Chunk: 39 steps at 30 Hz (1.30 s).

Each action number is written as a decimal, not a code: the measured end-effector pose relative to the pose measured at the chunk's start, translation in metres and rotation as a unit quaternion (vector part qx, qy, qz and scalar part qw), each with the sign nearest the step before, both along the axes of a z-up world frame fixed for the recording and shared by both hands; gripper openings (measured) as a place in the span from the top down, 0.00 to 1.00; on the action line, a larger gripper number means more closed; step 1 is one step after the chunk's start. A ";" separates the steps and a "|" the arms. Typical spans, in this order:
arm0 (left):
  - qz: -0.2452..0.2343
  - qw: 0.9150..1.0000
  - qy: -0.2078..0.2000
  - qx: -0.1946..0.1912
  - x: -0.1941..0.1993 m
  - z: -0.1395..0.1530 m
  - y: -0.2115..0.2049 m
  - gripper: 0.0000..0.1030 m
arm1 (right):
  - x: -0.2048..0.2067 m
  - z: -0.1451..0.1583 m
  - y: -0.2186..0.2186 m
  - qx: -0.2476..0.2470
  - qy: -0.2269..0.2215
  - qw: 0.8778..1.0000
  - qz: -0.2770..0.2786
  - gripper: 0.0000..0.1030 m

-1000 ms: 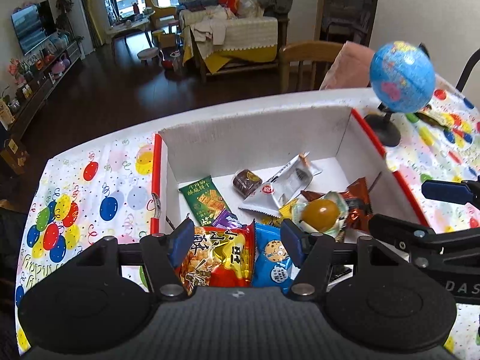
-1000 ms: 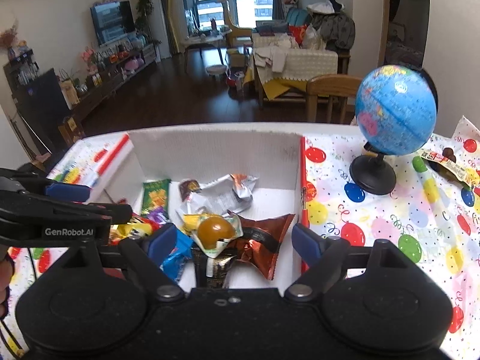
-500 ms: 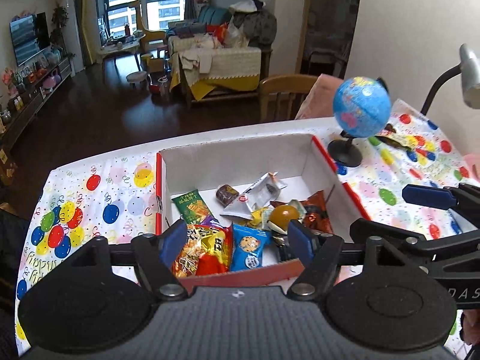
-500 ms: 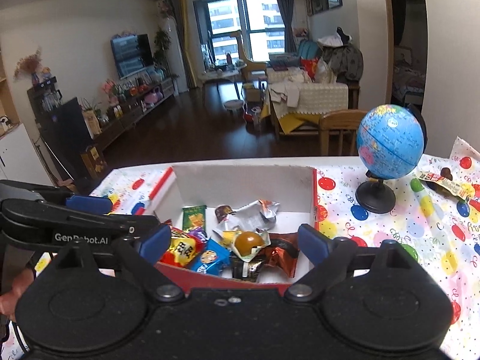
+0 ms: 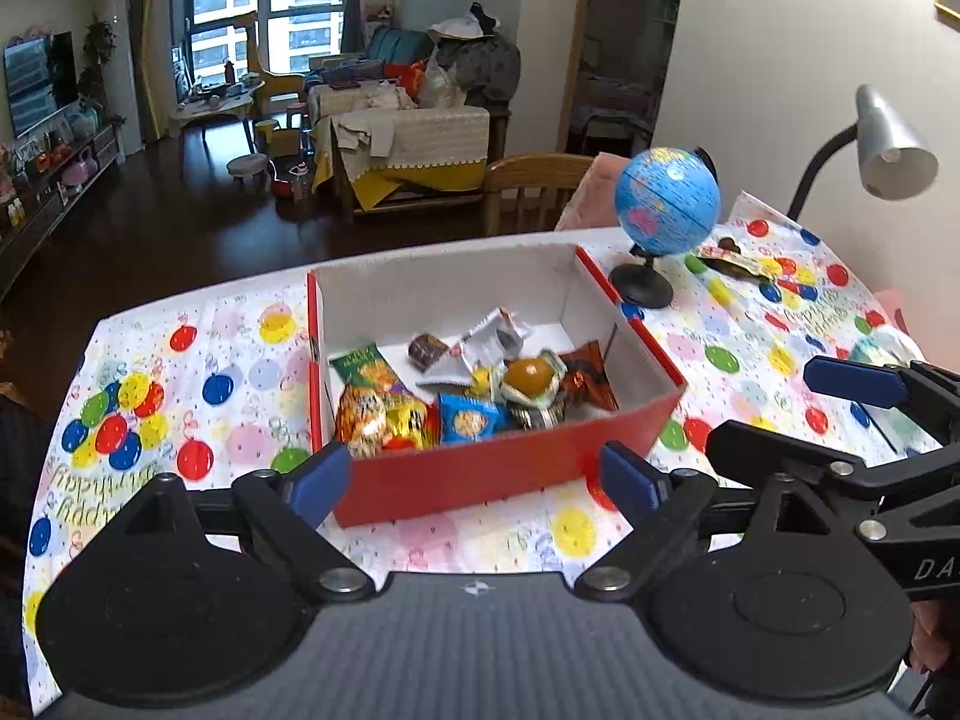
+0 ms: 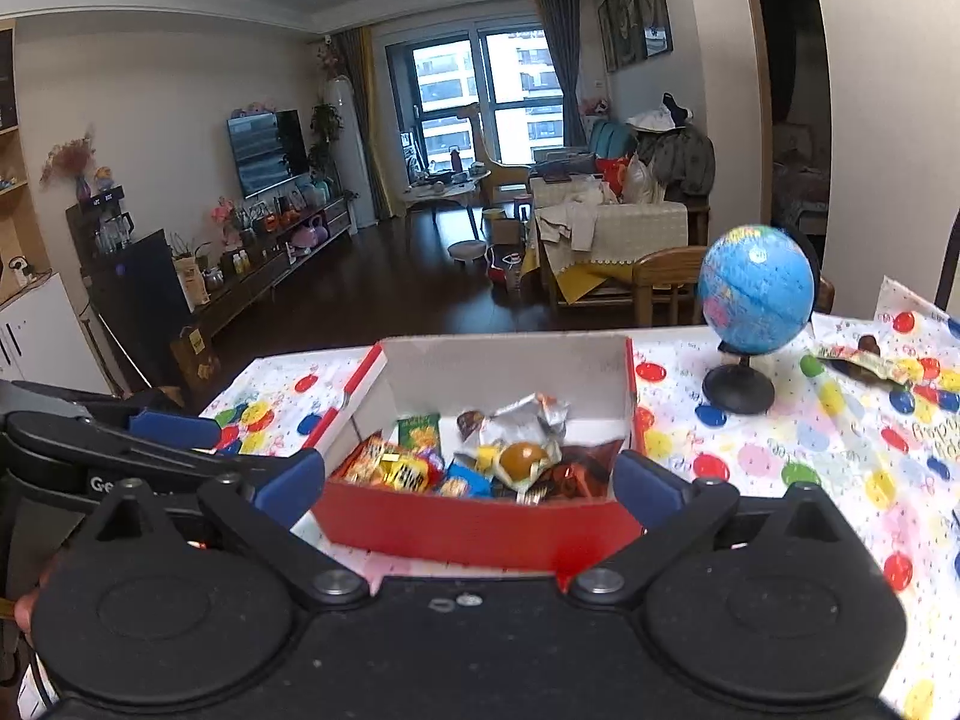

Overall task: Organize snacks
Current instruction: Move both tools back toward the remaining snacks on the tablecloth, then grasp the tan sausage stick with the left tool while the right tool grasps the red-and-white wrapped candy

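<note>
A red box [image 5: 480,474] of snacks sits on a counter [image 5: 228,360] covered in a balloon-print cloth, its white-lined interior holding a jumble of packets. Seen from the left wrist, the left gripper [image 5: 477,480] hangs with its blue-tipped fingers spread wide and empty, framing the box's near wall; the right gripper [image 6: 471,486] is likewise spread and holds nothing. Inside the box, a green packet [image 5: 363,369] lies at 9 o'clock, an orange-and-red crisp bag [image 5: 384,420] at 7 o'clock, a blue biscuit packet [image 5: 468,417] at 6 o'clock, and a clear-wrapped orange jelly [image 5: 528,375] toward 4 o'clock atop a brown foil wrapper [image 5: 591,378]. A silver wrapper [image 5: 480,348] sits mid-box; printing on all is too blurred to read. At 1 o'clock from the box stands a small globe [image 5: 666,201], with loose sweets [image 5: 732,258] beyond it, hard to make out. A desk lamp [image 5: 888,144] is cut off by the right gripper's arm.
</note>
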State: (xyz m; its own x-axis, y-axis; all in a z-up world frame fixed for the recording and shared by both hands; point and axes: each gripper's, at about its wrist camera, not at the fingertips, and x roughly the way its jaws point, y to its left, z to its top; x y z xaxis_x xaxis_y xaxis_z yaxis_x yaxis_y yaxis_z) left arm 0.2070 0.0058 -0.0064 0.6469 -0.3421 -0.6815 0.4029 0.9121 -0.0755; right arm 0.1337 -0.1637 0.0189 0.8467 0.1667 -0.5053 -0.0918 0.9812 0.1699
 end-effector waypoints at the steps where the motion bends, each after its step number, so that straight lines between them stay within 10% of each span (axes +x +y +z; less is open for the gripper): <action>1: -0.001 1.000 0.003 0.002 -0.004 -0.003 0.001 0.06 | -0.003 -0.004 0.001 0.000 0.006 1.000 -0.002 0.00; 16: 0.006 0.995 0.091 0.044 -0.030 -0.078 0.008 0.04 | -0.039 -0.071 0.017 -0.037 0.105 0.994 -0.013 0.05; 39: -0.001 0.981 0.149 0.122 -0.023 -0.159 -0.016 0.05 | -0.030 -0.144 0.046 -0.108 0.181 0.972 0.098 0.48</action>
State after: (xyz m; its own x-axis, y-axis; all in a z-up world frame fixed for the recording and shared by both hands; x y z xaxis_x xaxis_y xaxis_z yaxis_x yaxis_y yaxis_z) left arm 0.1835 -0.0100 -0.1653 0.4056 -0.1468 -0.9022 0.3981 0.9168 0.0298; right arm 0.1033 -0.1174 -0.1255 0.5688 0.1641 -0.8059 -0.2541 0.9670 0.0175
